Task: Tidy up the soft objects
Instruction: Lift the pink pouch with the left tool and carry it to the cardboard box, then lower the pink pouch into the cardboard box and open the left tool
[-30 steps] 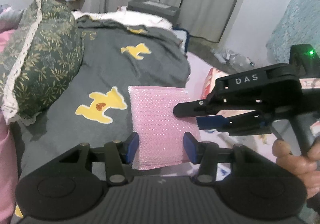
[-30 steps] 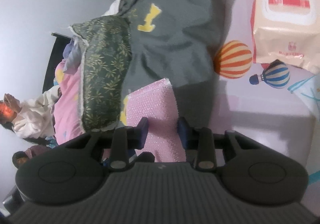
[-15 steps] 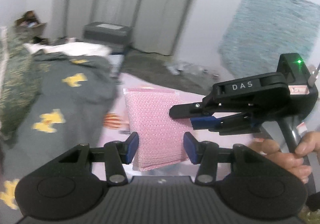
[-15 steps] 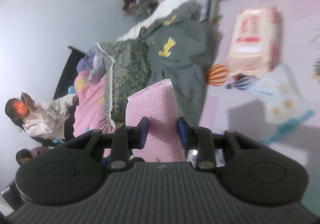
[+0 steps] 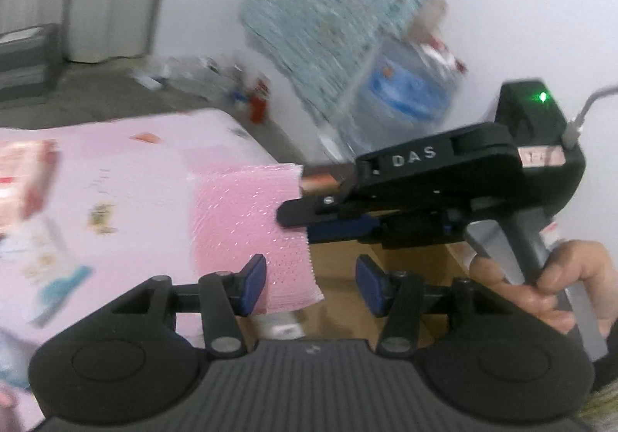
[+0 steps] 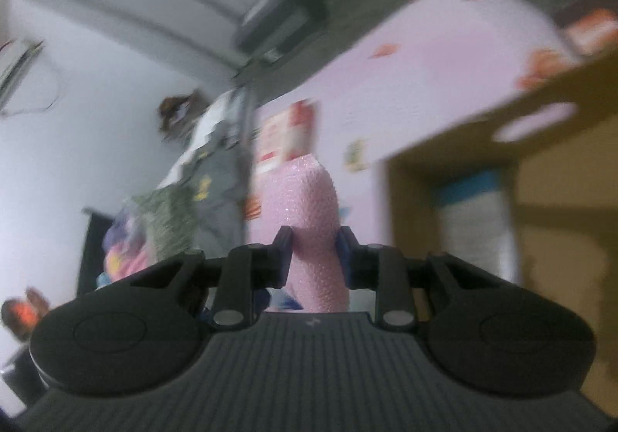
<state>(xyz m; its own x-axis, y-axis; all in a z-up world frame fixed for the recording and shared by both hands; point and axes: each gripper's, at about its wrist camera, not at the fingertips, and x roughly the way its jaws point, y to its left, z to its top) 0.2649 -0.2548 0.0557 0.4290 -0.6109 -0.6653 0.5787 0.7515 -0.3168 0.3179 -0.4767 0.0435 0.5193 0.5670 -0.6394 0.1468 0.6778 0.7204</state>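
Right gripper [image 6: 313, 252] clamps the pink bubble-wrap pad [image 6: 314, 235], carrying it toward the cardboard box [image 6: 540, 177].

Its jaws have just been closing and now pinch the pad from both sides, so it bulges between them. In the left wrist view the left gripper [image 5: 311, 285] stands partly open; the pad [image 5: 251, 223] lies against its left finger only, with a clear gap to the right one, so it seems to steady rather than hold. The person's hand [image 5: 548, 285] grips the right tool's handle. The step looks like transport. Next, the pad must be lowered past the box wall into the opening, then released. Beyond lie the pink sheet [image 6: 444, 53], a wipes pack [image 6: 287, 134], and the dark quilt [image 6: 208, 169], all blurred. The near box wall is the likeliest snag.
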